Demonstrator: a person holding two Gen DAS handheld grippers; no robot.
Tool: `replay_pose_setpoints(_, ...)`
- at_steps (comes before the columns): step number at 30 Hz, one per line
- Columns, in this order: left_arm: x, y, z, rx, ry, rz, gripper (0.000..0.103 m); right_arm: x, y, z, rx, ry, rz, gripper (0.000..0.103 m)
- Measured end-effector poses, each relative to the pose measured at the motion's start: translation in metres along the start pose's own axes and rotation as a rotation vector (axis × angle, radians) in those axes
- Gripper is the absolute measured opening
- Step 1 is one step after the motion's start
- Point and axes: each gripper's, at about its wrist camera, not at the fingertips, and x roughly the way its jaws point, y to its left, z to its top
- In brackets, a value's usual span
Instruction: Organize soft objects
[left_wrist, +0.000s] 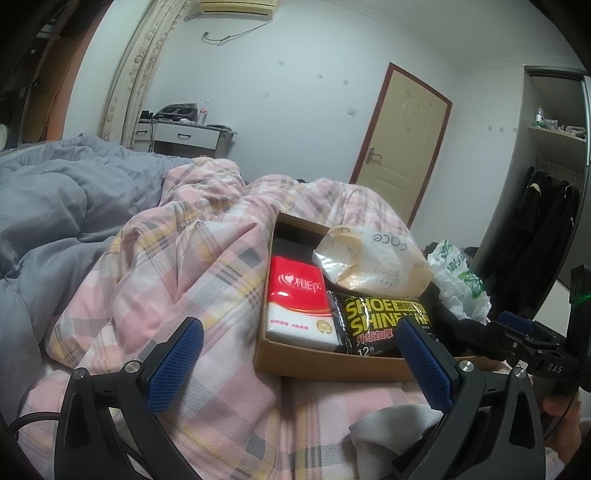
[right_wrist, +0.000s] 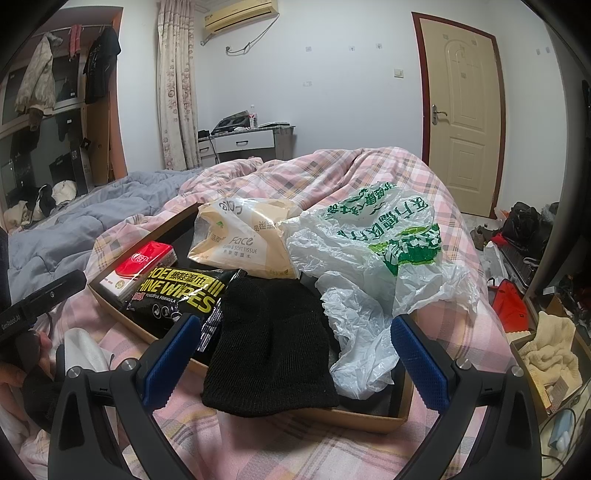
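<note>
On the bed, over a pink plaid quilt (right_wrist: 369, 173), a shallow cardboard box (right_wrist: 369, 421) already holds most of the soft things. A red tissue pack (left_wrist: 295, 299) lies flat along its left side, with the black shoe shine wipes packet (right_wrist: 177, 295) just beside it. Behind them a beige Face tissue pack (right_wrist: 243, 240) leans on the far part of the box. A black knit hat (right_wrist: 273, 350) drapes over the near wall, its lower edge hanging out onto the quilt, and a crumpled white and green plastic bag (right_wrist: 376, 266) spills over the right side.

Both tools are released and empty. The left tool (left_wrist: 299, 369) hovers with jaws spread in front of the box's near left corner; the right tool (right_wrist: 291, 362) hangs spread just over the hat and bag.

By my reading the task is far along: the packs sit well, while the hat and the bag look only half in and probably want tucking down or folding. A pale grey cloth (left_wrist: 391, 424) lies on the quilt outside the box, below the left tool, and may be left to put in.

Around the bed are a grey duvet (left_wrist: 44, 206), a small white drawer unit (right_wrist: 243, 142) by the curtain, and a closed door (right_wrist: 461, 110). The loose bag covers the box's right corner and could snag the right tool's fingers.
</note>
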Motion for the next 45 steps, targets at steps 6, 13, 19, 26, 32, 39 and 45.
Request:
replay_pose_setpoints(6, 0.0, 0.0, 0.0, -0.001, 0.0, -0.001, 0.103, 0.0, 0.0, 0.0, 0.0, 0.0, 0.0, 0.102)
replay_pose_setpoints(13, 0.0, 0.0, 0.0, 0.0, 0.001, 0.0, 0.103, 0.0, 0.0, 0.001, 0.001, 0.0, 0.0, 0.102)
replay_pose_setpoints(19, 0.0, 0.0, 0.0, 0.001, 0.001, 0.0, 0.103, -0.001, -0.003, -0.001, 0.019, -0.007, 0.003, 0.102)
replay_pose_setpoints(26, 0.0, 0.0, 0.0, 0.001, 0.001, 0.0, 0.103, 0.008, -0.008, -0.001, 0.05, 0.033, 0.013, 0.102)
replay_pose_setpoints(32, 0.0, 0.0, 0.0, 0.001, 0.002, 0.001, 0.103, 0.021, -0.001, -0.001, 0.03, 0.103, 0.013, 0.102)
replay_pose_setpoints(39, 0.0, -0.001, 0.0, 0.002, 0.003, 0.001, 0.103, 0.025, 0.002, -0.005, -0.013, 0.145, 0.02, 0.052)
replay_pose_setpoints(45, 0.0, -0.001, 0.0, 0.002, 0.003, 0.002, 0.103, 0.019, -0.003, -0.005, 0.004, 0.13, 0.047, 0.022)
